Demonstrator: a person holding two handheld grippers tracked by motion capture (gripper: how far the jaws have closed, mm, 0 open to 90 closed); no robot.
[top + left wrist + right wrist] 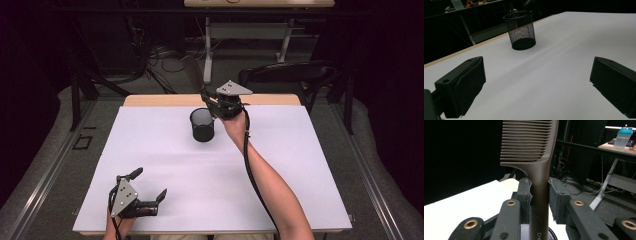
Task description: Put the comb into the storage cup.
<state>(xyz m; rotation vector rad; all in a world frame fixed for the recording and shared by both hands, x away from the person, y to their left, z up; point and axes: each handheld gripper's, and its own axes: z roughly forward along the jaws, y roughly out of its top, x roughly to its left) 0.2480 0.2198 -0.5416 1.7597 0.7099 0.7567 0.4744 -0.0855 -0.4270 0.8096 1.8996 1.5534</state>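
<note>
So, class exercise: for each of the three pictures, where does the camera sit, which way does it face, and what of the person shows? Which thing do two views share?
High view: above the person's side, looking forward and down on the white table; both forearms, left claw and right claw show.
Left gripper view: low on the left claw, facing across the table to the mesh cup; its open jaws show.
Right gripper view: on the raised right claw, facing beyond the table; jaws clamp a comb.
Shared: the mesh cup appears in the high and left gripper views.

White-covered table (165, 170) bearing a mesh cup (202, 125)
</note>
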